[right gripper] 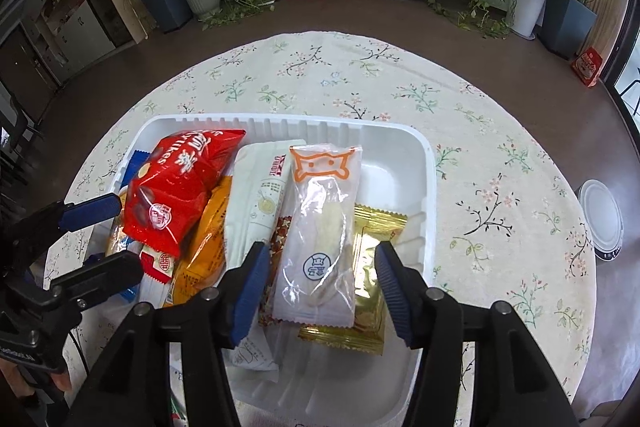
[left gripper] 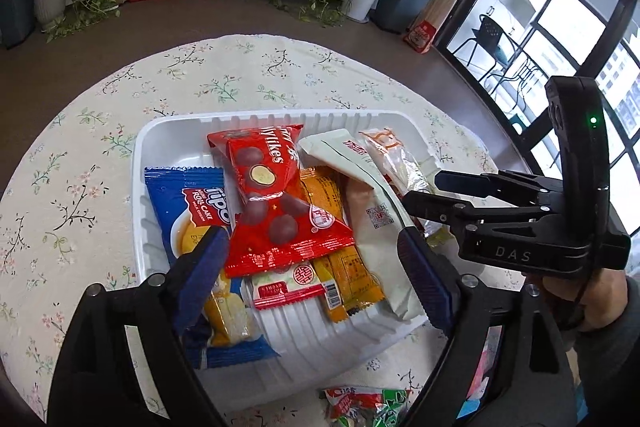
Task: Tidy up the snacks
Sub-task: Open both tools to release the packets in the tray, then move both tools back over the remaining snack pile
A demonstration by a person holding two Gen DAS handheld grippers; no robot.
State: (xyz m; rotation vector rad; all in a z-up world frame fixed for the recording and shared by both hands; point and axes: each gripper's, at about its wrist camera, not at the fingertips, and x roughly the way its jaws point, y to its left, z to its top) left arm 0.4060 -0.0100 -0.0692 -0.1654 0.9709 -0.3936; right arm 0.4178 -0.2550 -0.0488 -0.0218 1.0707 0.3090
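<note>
Now over white tray (right gripper: pixel 424 163) on flowered table (right gripper: pixel 480 99), both tongs apart, clamping nothing. Left gripper (left gripper: pixel 312 255) astride red chocolate-ball pack (left gripper: pixel 272 195), lying near-to-far between the pads. Right gripper (right gripper: pixel 318 287) astride clear orange-print pack (right gripper: pixel 320 227), long axis likewise pointing away. Stray green-red packet (left gripper: pixel 364 403) outside tray's near edge, probably closer to left hand.

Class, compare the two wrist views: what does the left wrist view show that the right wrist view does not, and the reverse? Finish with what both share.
Only the left wrist view shows the blue roll cake packet face on, and a loose snack packet outside the tray.

Only the right wrist view shows the gold packet and a round white lid at the table's edge.

Both show the white tray, the red chocolate ball bag and the clear packet with an orange face.
</note>
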